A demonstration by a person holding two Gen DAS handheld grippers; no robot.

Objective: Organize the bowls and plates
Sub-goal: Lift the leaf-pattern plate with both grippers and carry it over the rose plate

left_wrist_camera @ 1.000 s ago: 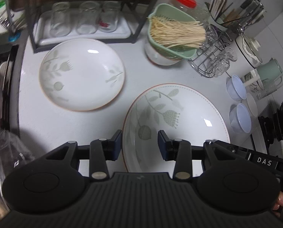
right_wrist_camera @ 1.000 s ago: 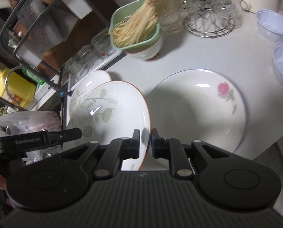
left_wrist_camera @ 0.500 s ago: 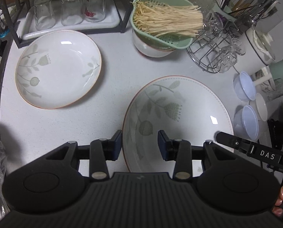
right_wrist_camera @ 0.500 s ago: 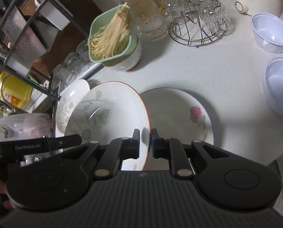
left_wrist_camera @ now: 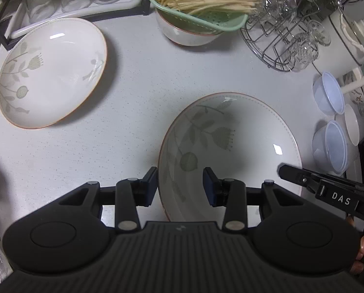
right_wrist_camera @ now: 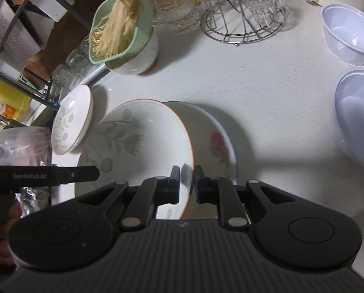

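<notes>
White counter (right_wrist_camera: 267,90); three plates (right_wrist_camera: 143,146); two plastic bowls (right_wrist_camera: 348,34).

Bare bench (left_wrist_camera: 138,102) open between both leaf plates; colander bowl (left_wrist_camera: 194,31), glass rack (left_wrist_camera: 279,44), plastic bowls (left_wrist_camera: 330,144) block back and right.

Soft overhead light is falling on the white countertop (left_wrist_camera: 138,78), leaving small glare spots on the leaf-patterned plate (left_wrist_camera: 230,146). Dark shadows are pooling under the plates in both views. Fisheye distortion is bending the frame edges, and the corners are looking dim and slightly blurred.
</notes>
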